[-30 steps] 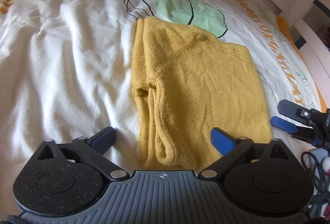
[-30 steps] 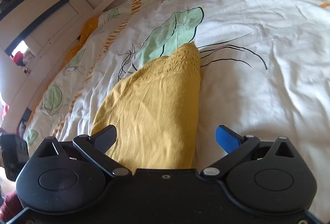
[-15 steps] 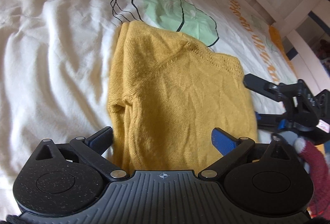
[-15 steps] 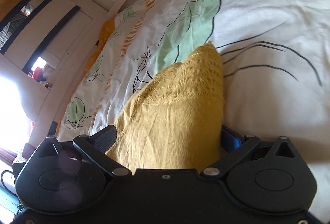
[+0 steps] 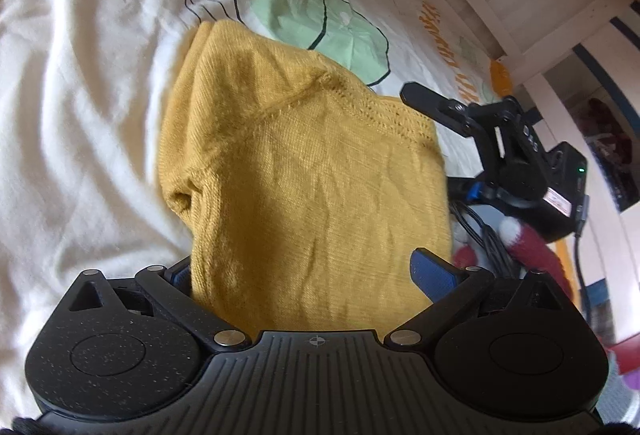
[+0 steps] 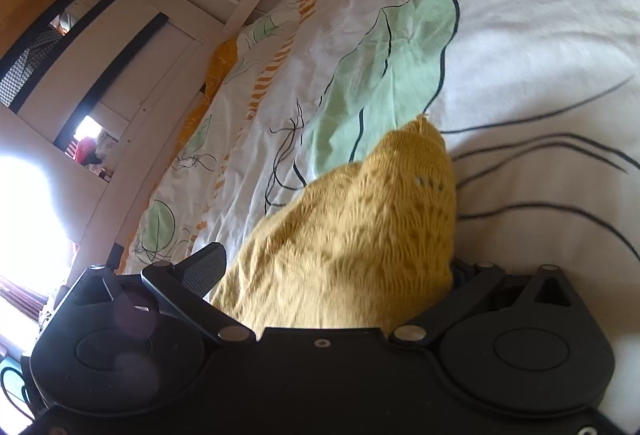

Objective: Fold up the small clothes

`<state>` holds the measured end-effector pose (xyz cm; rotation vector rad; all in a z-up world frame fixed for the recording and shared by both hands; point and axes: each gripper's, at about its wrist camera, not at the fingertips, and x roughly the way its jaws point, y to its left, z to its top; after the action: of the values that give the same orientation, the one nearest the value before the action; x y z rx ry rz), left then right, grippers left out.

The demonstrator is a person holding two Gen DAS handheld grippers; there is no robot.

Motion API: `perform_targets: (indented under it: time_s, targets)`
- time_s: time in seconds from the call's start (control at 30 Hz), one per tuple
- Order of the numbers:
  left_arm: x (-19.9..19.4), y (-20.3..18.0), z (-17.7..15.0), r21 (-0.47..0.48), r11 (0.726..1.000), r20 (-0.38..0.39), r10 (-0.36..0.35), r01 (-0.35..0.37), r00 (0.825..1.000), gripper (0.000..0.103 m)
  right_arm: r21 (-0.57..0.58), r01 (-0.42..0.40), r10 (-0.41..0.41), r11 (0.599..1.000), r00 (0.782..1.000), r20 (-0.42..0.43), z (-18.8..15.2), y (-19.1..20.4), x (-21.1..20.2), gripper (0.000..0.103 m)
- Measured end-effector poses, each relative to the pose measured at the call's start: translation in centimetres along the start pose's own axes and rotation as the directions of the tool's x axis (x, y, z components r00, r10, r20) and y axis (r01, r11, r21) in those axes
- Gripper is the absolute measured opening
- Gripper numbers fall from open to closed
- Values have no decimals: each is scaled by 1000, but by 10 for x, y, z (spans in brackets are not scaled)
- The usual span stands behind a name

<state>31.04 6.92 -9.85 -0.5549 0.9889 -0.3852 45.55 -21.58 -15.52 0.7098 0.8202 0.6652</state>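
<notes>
Your white bedsheet printed with green leaves and black lines stretched away ahead of both sets of jaws, and on it lay the folded mustard-yellow knitted sweater, its near edge reaching in between your left gripper's wide-spread jaws. Your right gripper also stood wide apart, the sweater's lacy corner bunched between its jaws, neither tool visibly clamped on the knit.
</notes>
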Motion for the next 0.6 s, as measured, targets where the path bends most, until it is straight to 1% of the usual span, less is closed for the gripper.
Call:
perform_targets:
  time_s: [0.1, 0.17, 0.2, 0.23, 0.27, 0.3, 0.33, 0.37, 0.4, 0.43, 0.47, 0.5, 0.53, 0.6]
  targets:
    - [0, 3, 0, -24, 1000, 4, -17, 17, 1000, 101, -12, -11, 11, 1000, 1000, -12, 0, 0, 0, 103]
    - [-1, 7, 1, -50, 998, 8, -30, 30, 1000, 99, -47, -24, 22, 999, 999, -28, -3, 1, -3, 102]
    - [-2, 10, 2, -66, 997, 12, -36, 36, 999, 96, -62, -28, 26, 998, 999, -32, -4, 1, -4, 101]
    - [-3, 12, 3, -80, 996, 13, -35, 36, 999, 84, -75, -30, 27, 997, 999, -35, -6, 1, -6, 101]
    - [-4, 14, 4, -89, 996, 12, -27, 28, 1000, 75, -82, -30, 27, 996, 999, -37, -6, 1, -7, 101]
    - [-4, 16, 5, -96, 995, 12, -21, 22, 1000, 71, -88, -30, 26, 996, 999, -38, -7, 2, -8, 100]
    - [-4, 17, 5, -103, 995, 13, -13, 14, 1000, 61, -92, -23, 20, 995, 999, -38, -8, 3, -9, 99]
    - [-5, 19, 5, -107, 994, 15, -4, 5, 1000, 47, -96, -10, 6, 995, 999, -38, -7, 4, -8, 93]
    - [-4, 20, 5, -111, 994, 12, 5, -4, 1000, 39, -98, 13, -17, 995, 999, -40, -7, 4, -8, 78]
    - [-3, 22, 5, -115, 993, 6, 11, -10, 1000, 27, -97, 32, -36, 995, 998, -46, -6, 4, -7, 67]
    - [-2, 25, 6, -122, 993, -1, 3, -3, 1000, 22, -90, 66, -71, 994, 996, -57, -5, 2, -6, 47]
    - [-1, 28, 6, -137, 990, -7, -18, 17, 1000, 20, -70, 82, -87, 994, 994, -70, -4, -1, -6, 45]
    - [-2, 29, 7, -153, 988, -13, -35, 32, 999, 17, -47, 78, -81, 996, 994, -70, -3, -3, -7, 45]
    - [-6, 27, 7, -157, 986, -21, -57, 53, 998, 16, -46, 89, -92, 995, 994, -62, -4, 1, -12, 43]
